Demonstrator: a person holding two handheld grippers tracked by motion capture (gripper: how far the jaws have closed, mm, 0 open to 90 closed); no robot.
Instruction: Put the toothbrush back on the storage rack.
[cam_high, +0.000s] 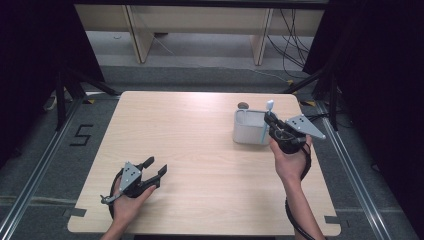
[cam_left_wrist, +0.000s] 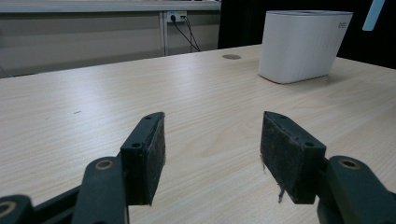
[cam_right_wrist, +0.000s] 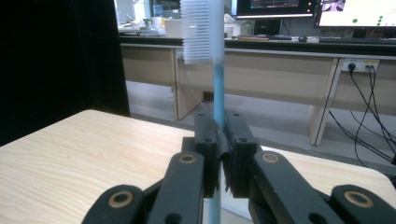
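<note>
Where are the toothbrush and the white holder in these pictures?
toothbrush (cam_right_wrist: 196, 32), right gripper view, on the white bristles.
holder (cam_left_wrist: 299, 46), left gripper view, on its ribbed front wall.

Toothbrush (cam_high: 268, 116), apparently upright, over holder (cam_high: 248, 127)

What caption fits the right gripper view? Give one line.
Right claw shut on an upright blue toothbrush, white bristles at top.

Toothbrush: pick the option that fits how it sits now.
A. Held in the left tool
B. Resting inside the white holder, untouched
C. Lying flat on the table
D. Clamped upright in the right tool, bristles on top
D: the right tool is shut on the blue handle of the toothbrush, which stands upright with its white bristles at the top.
</note>
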